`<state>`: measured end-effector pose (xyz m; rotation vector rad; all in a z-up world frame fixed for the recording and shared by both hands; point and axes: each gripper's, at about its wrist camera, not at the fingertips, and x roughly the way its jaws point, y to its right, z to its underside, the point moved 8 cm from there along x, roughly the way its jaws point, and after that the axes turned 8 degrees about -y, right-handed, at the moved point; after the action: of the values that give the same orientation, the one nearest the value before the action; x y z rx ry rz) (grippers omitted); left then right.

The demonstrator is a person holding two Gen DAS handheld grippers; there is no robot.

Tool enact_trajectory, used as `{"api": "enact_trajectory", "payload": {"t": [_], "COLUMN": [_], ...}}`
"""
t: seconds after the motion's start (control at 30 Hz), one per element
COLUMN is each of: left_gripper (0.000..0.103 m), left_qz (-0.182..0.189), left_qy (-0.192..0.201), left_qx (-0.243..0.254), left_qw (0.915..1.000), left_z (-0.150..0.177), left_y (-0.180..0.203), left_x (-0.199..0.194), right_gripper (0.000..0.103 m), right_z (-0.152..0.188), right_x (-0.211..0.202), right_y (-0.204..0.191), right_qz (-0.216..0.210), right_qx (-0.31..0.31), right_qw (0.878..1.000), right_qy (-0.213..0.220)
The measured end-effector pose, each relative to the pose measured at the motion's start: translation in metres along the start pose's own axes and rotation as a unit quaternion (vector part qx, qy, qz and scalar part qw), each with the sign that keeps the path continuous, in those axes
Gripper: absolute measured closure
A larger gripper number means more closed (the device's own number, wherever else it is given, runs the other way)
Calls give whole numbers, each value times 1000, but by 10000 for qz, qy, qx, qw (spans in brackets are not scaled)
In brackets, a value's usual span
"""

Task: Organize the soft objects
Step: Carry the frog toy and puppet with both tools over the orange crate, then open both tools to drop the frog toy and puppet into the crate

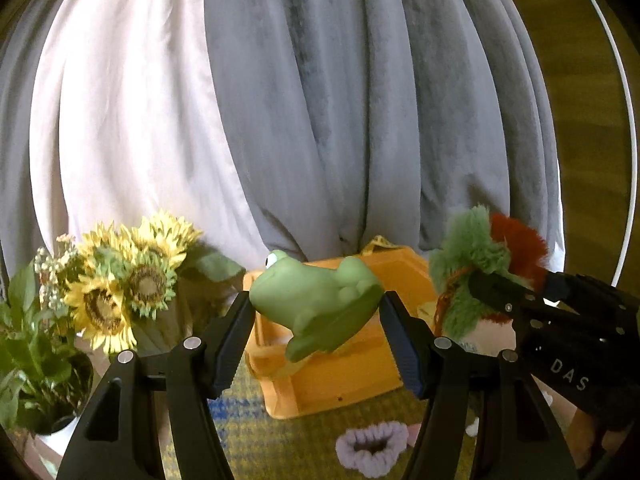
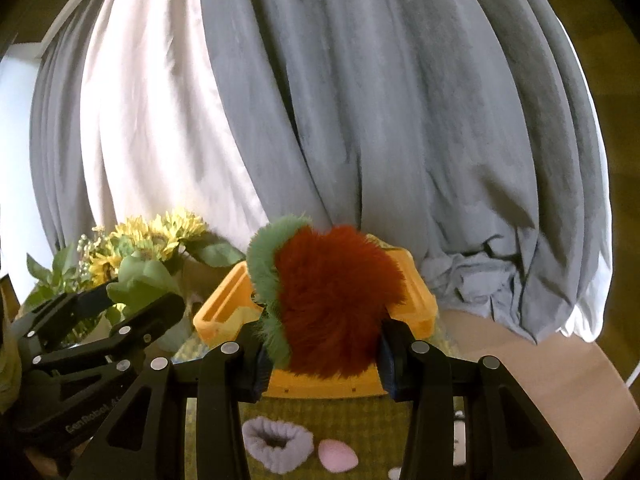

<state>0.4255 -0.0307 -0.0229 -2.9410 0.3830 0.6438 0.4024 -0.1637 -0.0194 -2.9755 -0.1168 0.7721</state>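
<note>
The left gripper (image 1: 316, 312) pinches a soft green frog toy (image 1: 316, 296) between its two black fingers, the blue-ribbed pads (image 1: 404, 344) pressed against the frog's sides; the frog hangs in the air with its white eye turned up and to the left, in front of and above an orange plastic bin (image 1: 340, 376) that stands on a yellow-green woven mat (image 1: 272, 444). The right gripper (image 2: 320, 354) is clamped on a fuzzy red and green plush ball (image 2: 328, 300), which bulges out between the fingers and is held over the near wall of the same orange bin (image 2: 224, 312). In the left wrist view the right gripper (image 1: 506, 292) comes in from the right edge with the plush ball (image 1: 480, 256) just beside the frog, the two toys near each other but apart. On the mat, in front of the bin, lies a lilac ruffled scrunchie (image 2: 278, 446), and just beside it a smooth pink egg-shaped sponge (image 2: 338, 456). To the left of the bin stands a bunch of yellow artificial sunflowers (image 1: 120, 280) with green leaves in a white pot (image 1: 60, 436). Behind everything hang grey curtains (image 1: 360, 120) with a white sheer panel (image 1: 128, 120) at the left.
</note>
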Motion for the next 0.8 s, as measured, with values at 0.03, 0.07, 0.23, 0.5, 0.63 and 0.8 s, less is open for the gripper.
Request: {"api": "enact_trajectory", "payload": {"t": [0.03, 0.07, 0.23, 0.5, 0.63, 0.8], "left_gripper": [39, 39, 39, 39, 39, 39], "left_qz": [0, 0, -30, -136, -175, -167], "left_qy": [20, 43, 189, 230, 168, 44], "left_qx": [9, 18, 56, 44, 38, 39], "left_qw": [10000, 10000, 9998, 9996, 9997, 9998], "left_z": [-3, -5, -21, -38, -42, -41], "left_y": [0, -1, -4, -12, -17, -21], "left_x": [3, 5, 19, 47, 63, 83], "right_gripper": [60, 60, 60, 60, 60, 60], "right_z": [-3, -5, -19, -39, -45, -49], "right_x": [2, 4, 18, 49, 67, 88], "right_y": [-1, 0, 3, 7, 10, 17], "right_qz": [10, 17, 38, -24, -24, 5], "right_qx": [-22, -35, -88, -152, -140, -76], "right_qw": [10000, 10000, 9999, 9998, 9998, 10000], "right_qy": [27, 43, 121, 153, 108, -10]}}
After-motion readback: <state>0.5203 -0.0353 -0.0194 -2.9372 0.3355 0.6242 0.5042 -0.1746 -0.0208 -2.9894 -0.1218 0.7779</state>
